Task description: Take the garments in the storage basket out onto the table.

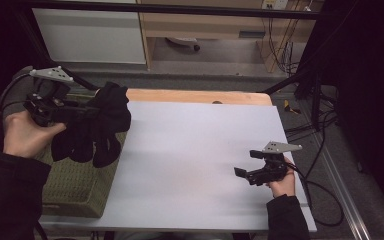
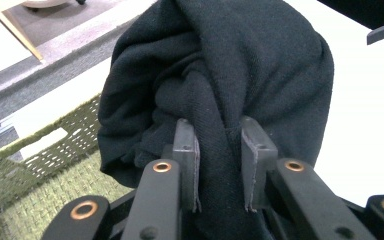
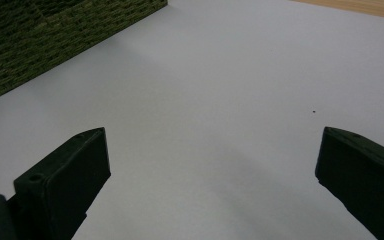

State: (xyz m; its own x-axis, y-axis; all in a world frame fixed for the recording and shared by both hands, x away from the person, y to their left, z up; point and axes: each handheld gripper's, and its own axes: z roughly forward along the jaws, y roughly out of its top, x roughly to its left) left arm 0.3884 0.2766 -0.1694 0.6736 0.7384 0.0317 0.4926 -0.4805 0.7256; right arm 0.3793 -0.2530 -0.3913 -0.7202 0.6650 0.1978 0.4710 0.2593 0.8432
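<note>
A black garment [image 1: 100,127] hangs bunched in the air at the table's left, above the olive woven basket [image 1: 72,185]. My left gripper [image 1: 92,111] is shut on a fold of it; in the left gripper view the black cloth [image 2: 240,70] is pinched between both pads [image 2: 186,150] and drapes over them. My right gripper [image 1: 241,172] hovers low over the white table sheet [image 1: 190,150] at the right, jaws wide apart. In the right gripper view its fingers [image 3: 60,180] frame bare white surface with nothing between them.
The olive basket [image 2: 40,190] sits at the table's left front corner, partly under the garment. A wooden strip [image 1: 200,96] runs along the table's far edge. Cables [image 1: 320,125] lie on the floor to the right, and cabinets [image 1: 90,35] stand behind.
</note>
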